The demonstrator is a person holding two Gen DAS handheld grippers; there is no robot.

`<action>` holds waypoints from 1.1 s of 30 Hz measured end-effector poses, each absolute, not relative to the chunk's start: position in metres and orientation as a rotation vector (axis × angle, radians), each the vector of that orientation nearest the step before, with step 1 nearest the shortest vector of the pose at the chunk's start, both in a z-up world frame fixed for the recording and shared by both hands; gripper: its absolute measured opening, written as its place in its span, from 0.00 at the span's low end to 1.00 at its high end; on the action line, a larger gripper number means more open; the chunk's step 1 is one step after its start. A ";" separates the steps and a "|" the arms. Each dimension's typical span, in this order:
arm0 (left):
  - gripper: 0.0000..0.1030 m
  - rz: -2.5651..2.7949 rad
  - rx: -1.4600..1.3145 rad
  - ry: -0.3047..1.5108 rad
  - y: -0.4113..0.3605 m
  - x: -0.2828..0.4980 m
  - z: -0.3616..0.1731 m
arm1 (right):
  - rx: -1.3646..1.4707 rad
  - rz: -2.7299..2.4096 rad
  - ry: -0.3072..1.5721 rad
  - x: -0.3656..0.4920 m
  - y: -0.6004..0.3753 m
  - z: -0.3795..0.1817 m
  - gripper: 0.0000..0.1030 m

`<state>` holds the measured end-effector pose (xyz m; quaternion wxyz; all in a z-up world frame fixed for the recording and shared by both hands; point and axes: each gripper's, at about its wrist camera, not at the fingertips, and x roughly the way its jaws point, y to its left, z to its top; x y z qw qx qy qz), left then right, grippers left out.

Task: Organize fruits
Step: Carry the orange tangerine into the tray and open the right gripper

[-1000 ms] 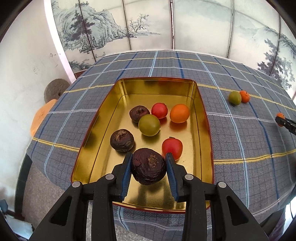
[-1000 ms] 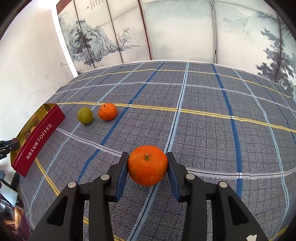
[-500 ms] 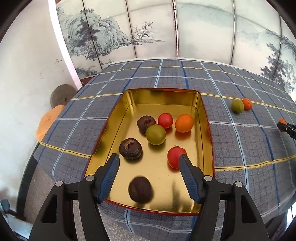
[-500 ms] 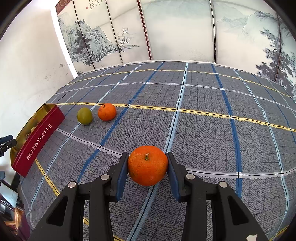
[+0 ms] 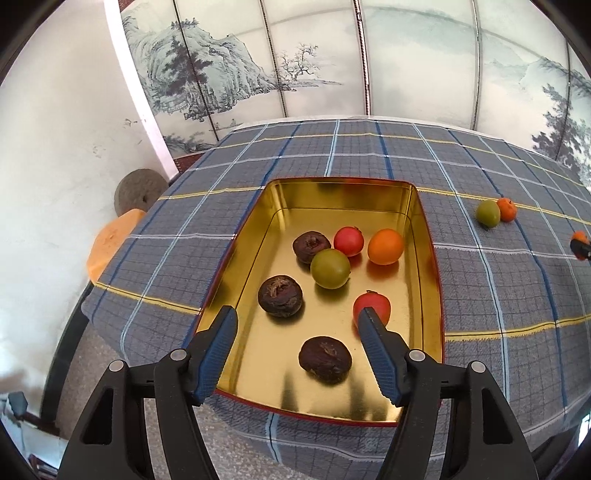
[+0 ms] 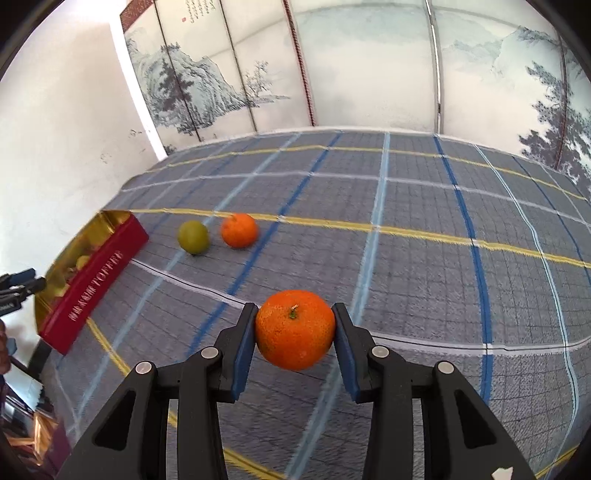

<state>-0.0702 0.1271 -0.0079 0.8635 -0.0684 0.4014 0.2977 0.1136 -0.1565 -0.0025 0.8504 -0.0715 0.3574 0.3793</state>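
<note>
Gold tin: seven fruits. Left hand-held gripper spread wide, empty, above it. Right hand-held gripper clamps mandarin, stem up; green fruit and tangerine beyond.

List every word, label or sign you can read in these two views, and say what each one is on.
"TOFFEE": white letters on the red outer side of the tin, right wrist view, motion-blurred but still legible.
White characters beside it on the same side: too blurred to read.
Red seal and dark calligraphy at the top of the painted screen: too small to read.
Left wrist view: no readable text.
</note>
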 end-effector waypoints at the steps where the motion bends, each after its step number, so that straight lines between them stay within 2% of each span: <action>1: 0.67 0.624 -0.144 0.839 0.127 -0.071 -0.008 | -0.148 0.811 0.746 0.110 -0.154 0.001 0.36; 16: 0.67 0.642 -0.134 0.809 0.133 -0.094 -0.003 | -0.238 1.143 0.664 0.028 -0.026 0.059 0.36; 33: 0.67 0.652 -0.159 0.814 0.153 -0.128 -0.006 | -0.336 1.302 0.804 0.017 0.143 0.022 0.37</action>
